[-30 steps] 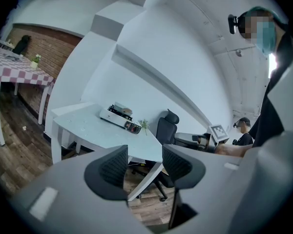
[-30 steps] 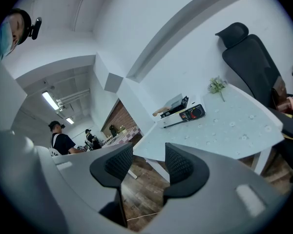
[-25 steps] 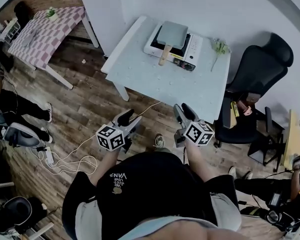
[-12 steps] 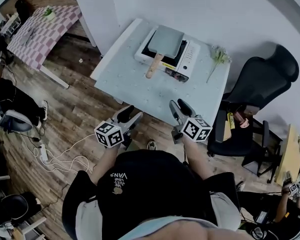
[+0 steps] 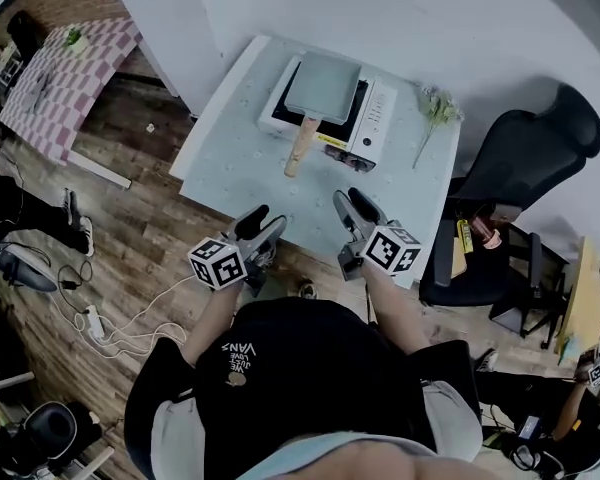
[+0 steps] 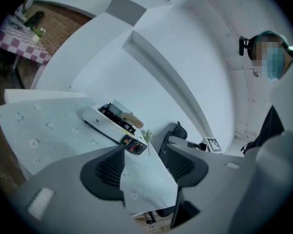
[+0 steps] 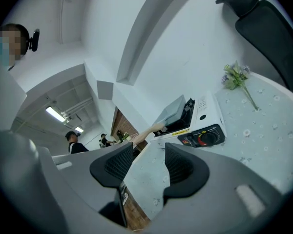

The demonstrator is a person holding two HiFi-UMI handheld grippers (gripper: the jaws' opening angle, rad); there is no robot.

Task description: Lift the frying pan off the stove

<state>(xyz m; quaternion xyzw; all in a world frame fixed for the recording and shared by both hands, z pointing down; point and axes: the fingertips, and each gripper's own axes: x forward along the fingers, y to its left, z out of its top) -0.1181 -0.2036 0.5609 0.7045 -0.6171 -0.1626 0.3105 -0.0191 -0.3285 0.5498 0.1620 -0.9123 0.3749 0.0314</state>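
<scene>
Grey metal, square-sided, the frying pan (image 5: 322, 86) is sitting on the white stove (image 5: 378, 118), well ahead of both sets of fingertips. Its wooden handle (image 5: 300, 146) is projecting off the stove's near side, toward the grippers. The stove is resting on the pale table (image 5: 242, 158).

**Left gripper** (image 5: 264, 225): the jaws are opening and are standing wide apart. In the left gripper view, only bare tabletop is showing between the fingers, so nothing is being held. The pan is lying far beyond the fingertips, above and to the left of the gap.

**Right gripper** (image 5: 354, 206): the jaws are standing wide apart and are gripping nothing. In the right gripper view, the gap is framing the table edge and the floor. The wooden handle is sitting beyond the fingertips, just above the gap. The stove's control knob (image 7: 205, 136) is lying beyond the right-hand finger.

**What is changing:** compared with a second earlier, the table and stove are lying much closer to the fingertips in the head view. Both grippers were then hanging over the floor, short of the table, and are now arriving at its near edge. The left jaws are also spreading wider than before.

**Meaning for the task:** the operator appears to be completing the approach, with both grippers readied for a grasp. The lift itself is not yet starting, as the pan is resting untouched on the stove. The handle, pointing toward the fingers, is presenting the most accessible grip point. One gripper will probably need to travel further forward over the table until the handle is lying between its fingers.
</scene>
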